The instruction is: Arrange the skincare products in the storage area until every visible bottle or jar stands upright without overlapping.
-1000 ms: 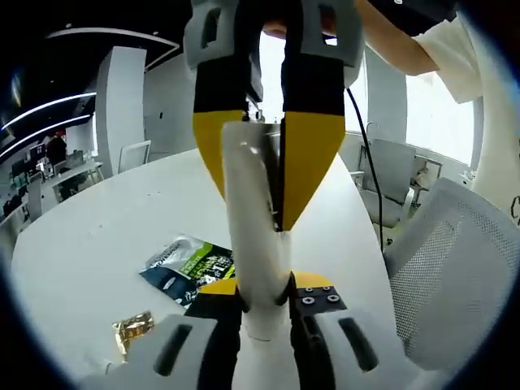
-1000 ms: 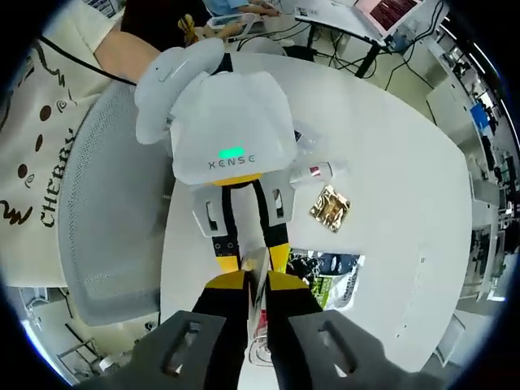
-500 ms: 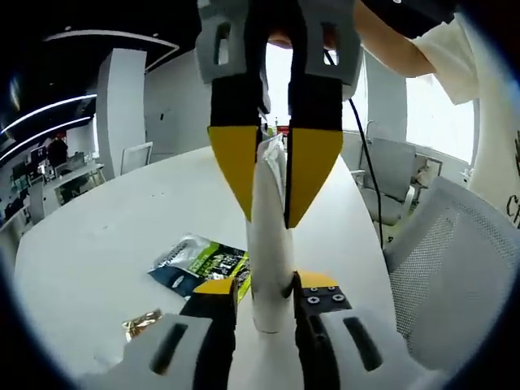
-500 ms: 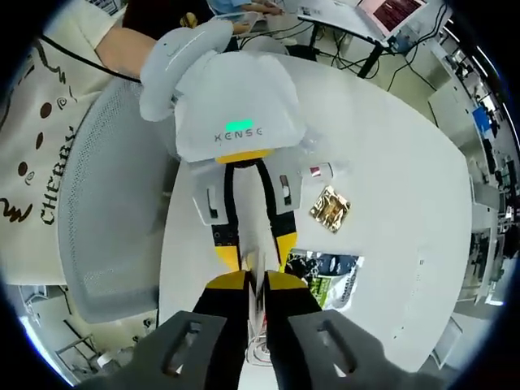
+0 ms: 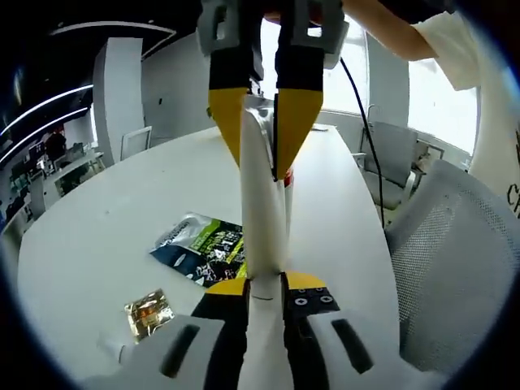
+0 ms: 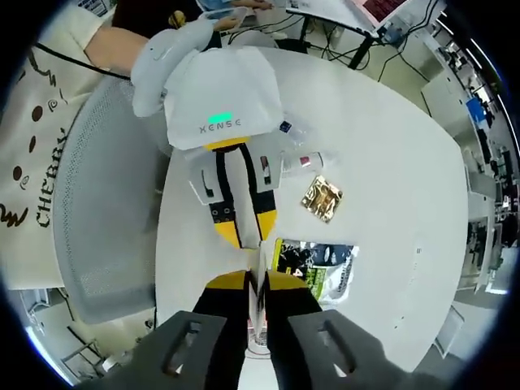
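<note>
A round white table [image 5: 106,244] [image 6: 390,162] fills the middle of both views, with a white mesh chair [image 5: 455,276] [image 6: 106,219] pulled up just beside its edge. A person's cream shirt with dark print [image 6: 32,171] shows beyond the chair in the right gripper view, and a sleeve [image 5: 455,41] shows at the top of the left gripper view.

Flat on the table lies a dark sachet with green and white print [image 5: 199,250] [image 6: 318,268]. Near it, but apart from it, lies a small gold foil packet [image 5: 148,309] [image 6: 322,197]. Just beyond that packet in the right gripper view, a small white bottle with a red label [image 6: 302,162] lies on its side.

The task's thing, a slim white tube [image 5: 262,211] [image 6: 257,284], is off the table and gripped at both ends by the 2 grippers. The left gripper [image 5: 262,294] [image 6: 250,237] has its yellow-tipped jaws closed on the tube's lower end in its own view. The right gripper [image 6: 256,283] [image 5: 262,150] comes in from the far side and is clamped on the tube's flat crimped end. Both pairs of jaws press against the tube's sides, facing each other along its length. The tube hangs over the table near the chair-side edge, above the sachet's near edge.
</note>
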{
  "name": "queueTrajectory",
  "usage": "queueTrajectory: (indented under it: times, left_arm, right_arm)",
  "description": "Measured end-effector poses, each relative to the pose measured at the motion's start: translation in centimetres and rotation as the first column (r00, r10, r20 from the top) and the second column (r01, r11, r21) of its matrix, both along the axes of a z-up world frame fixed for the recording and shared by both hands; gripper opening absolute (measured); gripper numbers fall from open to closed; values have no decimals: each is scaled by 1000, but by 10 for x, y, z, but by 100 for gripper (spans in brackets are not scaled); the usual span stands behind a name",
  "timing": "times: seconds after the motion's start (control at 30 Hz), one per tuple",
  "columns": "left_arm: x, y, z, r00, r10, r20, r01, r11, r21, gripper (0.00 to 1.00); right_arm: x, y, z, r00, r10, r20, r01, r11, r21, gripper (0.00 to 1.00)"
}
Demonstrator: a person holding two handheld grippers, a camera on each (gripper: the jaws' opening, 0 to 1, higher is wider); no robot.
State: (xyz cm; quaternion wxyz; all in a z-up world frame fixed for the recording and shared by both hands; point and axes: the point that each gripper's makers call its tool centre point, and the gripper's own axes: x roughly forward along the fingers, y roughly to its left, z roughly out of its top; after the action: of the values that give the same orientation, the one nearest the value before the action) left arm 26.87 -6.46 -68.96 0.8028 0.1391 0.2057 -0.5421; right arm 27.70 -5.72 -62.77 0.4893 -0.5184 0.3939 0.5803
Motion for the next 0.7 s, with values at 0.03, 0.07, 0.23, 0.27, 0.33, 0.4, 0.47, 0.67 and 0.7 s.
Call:
queueTrajectory:
  times: [0.03, 0.07, 0.23, 0.27, 0.33, 0.4, 0.47, 0.67, 0.7]
  left_arm:
    - [1, 0, 0, 1000, 1, -1, -1, 1000, 0, 11]
    - [2, -1, 0, 1000, 5, -1, -5, 1000, 1, 11]
    - [5, -4, 0, 1000, 12, 0, -12, 1000, 1, 10]
    - [6, -4, 0, 1000, 15, 0, -15, 1000, 1, 10]
    - [8, -4, 0, 1000, 22, -5, -22, 1000, -2, 9]
    - [8, -4, -1, 1000, 23, -7, -23, 1000, -3, 9]
    - [8, -4, 0, 1000, 23, -10, -23, 1000, -4, 9]
    - [9, -4, -1, 1000, 23, -10, -23, 1000, -2, 10]
    - [9, -4, -1, 1000, 24, -9, -24, 1000, -1, 10]
  right_arm:
    - [1, 0, 0, 1000, -3, -1, 3, 1000, 2, 6]
    - [1, -1, 0, 1000, -7, -3, 7, 1000, 3, 6]
    - [6, -3, 0, 999, -37, -11, 37, 999, 11, 6]
    - [7, -3, 0, 999, -40, -10, 40, 999, 12, 6]
    - [8, -5, 0, 999, -47, -7, 47, 999, 9, 6]
    - [10, -5, 0, 998, -54, -11, 54, 998, 10, 6]
    - [10, -5, 0, 998, -62, -17, 62, 998, 12, 6]
    - [8, -5, -1, 998, -54, -22, 54, 998, 15, 8]
    - [9, -5, -1, 999, -50, -21, 50, 999, 17, 8]
